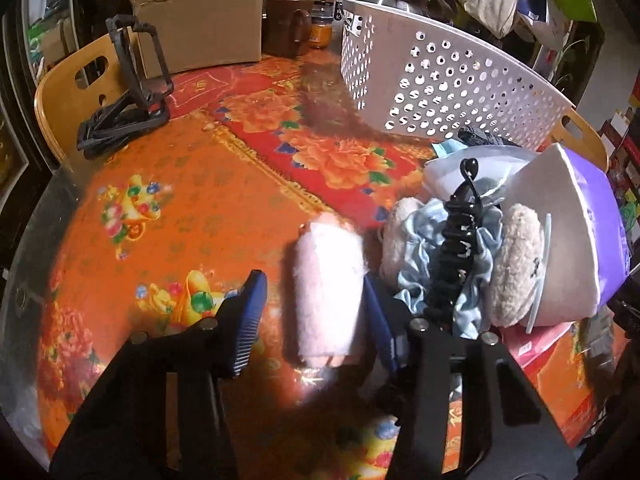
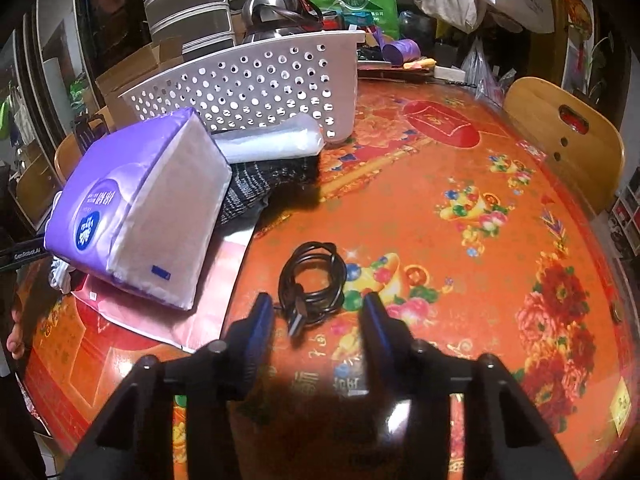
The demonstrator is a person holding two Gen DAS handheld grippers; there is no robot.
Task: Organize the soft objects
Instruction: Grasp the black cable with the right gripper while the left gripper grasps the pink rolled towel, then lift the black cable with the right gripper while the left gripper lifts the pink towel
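My left gripper (image 1: 310, 308) spreads wide around the pink fluffy roll (image 1: 328, 292) on the counter (image 1: 180, 208), ready to pinch it for the white basket (image 1: 436, 88) far right; my right gripper (image 2: 316, 320) waits open.

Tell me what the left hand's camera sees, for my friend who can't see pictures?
The left gripper is open around a fluffy pink roll lying on an orange flowered tablecloth. Just right of it sits a pile: a black hair claw on a blue scrunchie, fuzzy cream earmuffs and a purple tissue pack. A white holey basket stands behind.
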